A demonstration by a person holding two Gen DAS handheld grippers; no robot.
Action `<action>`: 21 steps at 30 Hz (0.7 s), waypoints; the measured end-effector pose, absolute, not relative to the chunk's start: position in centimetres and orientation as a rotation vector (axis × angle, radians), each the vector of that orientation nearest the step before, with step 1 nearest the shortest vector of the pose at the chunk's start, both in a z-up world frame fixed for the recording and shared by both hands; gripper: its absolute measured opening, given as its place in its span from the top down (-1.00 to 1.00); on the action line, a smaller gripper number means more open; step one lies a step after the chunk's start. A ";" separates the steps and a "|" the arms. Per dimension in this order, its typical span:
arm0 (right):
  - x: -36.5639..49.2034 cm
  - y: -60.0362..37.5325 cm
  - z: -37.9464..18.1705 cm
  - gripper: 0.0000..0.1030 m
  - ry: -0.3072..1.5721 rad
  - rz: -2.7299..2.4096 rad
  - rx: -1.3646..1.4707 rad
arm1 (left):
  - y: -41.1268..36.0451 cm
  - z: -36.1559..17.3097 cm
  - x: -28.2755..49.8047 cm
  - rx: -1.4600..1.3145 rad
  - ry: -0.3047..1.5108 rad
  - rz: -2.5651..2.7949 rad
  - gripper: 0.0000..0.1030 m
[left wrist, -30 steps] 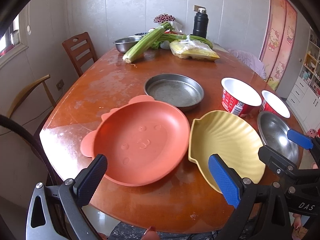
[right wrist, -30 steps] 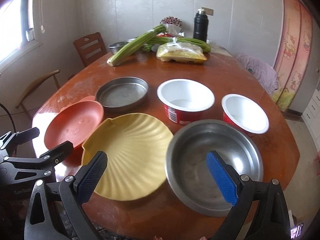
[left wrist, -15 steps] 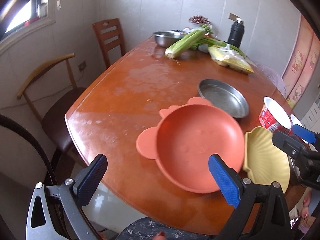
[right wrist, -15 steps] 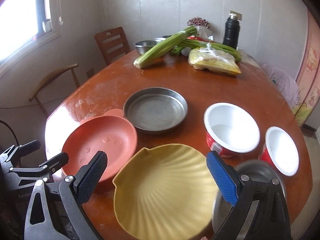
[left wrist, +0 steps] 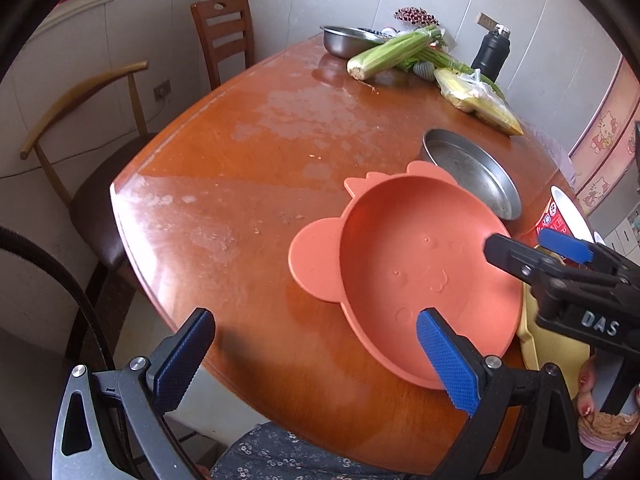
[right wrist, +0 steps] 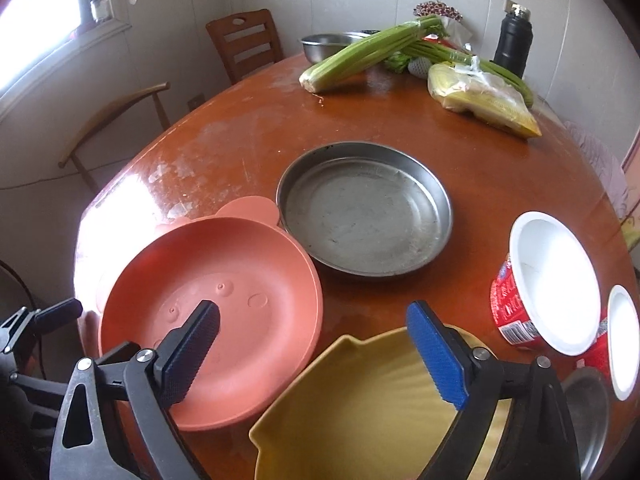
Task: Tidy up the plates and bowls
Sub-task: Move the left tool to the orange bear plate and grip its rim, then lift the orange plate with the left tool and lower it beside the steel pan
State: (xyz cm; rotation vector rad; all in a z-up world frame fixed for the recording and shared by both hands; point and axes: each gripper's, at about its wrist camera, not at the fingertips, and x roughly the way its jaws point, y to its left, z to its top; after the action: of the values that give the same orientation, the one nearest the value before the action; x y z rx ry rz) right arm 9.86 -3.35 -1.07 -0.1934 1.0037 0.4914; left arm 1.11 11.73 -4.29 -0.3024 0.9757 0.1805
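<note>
Both tongs stood apart, empty: left tongs (left wrist: pixel 316 360) beside the pink plate (left wrist: pixel 424 276), right tongs (right wrist: pixel 316 356) closing over the yellow plate (right wrist: pixel 360 408), whose rim needed squarer bracketing.

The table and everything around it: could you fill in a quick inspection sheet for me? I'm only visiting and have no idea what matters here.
Surface: round wooden table, glossy, with pale smears toward the window side.
Job's things: orange bear-eared plate; yellow shell-shaped plate beside it; steel pan; two red paper bowls, white inside; steel bowl at the right edge.
Clutter: celery, bagged corn, black flask, steel basin at the far side.
Grippers: left gripper wide open, empty, over the table edge; right gripper with jaws closing, above the yellow plate, not touching it.
Cables: black cable at left.
Surroundings: two chairs, window, tiled wall.
</note>
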 end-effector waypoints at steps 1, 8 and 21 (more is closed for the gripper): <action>10.2 -3.3 -1.3 -0.66 1.010 0.487 -0.196 | 11.7 -4.4 1.3 -0.301 0.979 0.182 -0.96; 11.6 -2.6 -2.4 -0.25 1.046 0.483 -0.206 | 11.2 -4.5 2.3 -0.288 0.979 0.187 -0.89; 11.2 -0.8 -3.0 0.25 1.060 0.558 -0.225 | 10.1 -3.9 3.3 -0.302 0.950 0.122 -0.03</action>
State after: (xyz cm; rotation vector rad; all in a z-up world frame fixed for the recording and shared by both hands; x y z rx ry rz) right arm 11.19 -0.81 -2.99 -0.2246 1.0599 0.5579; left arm 3.33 10.11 -3.95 -0.3023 0.9499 0.1216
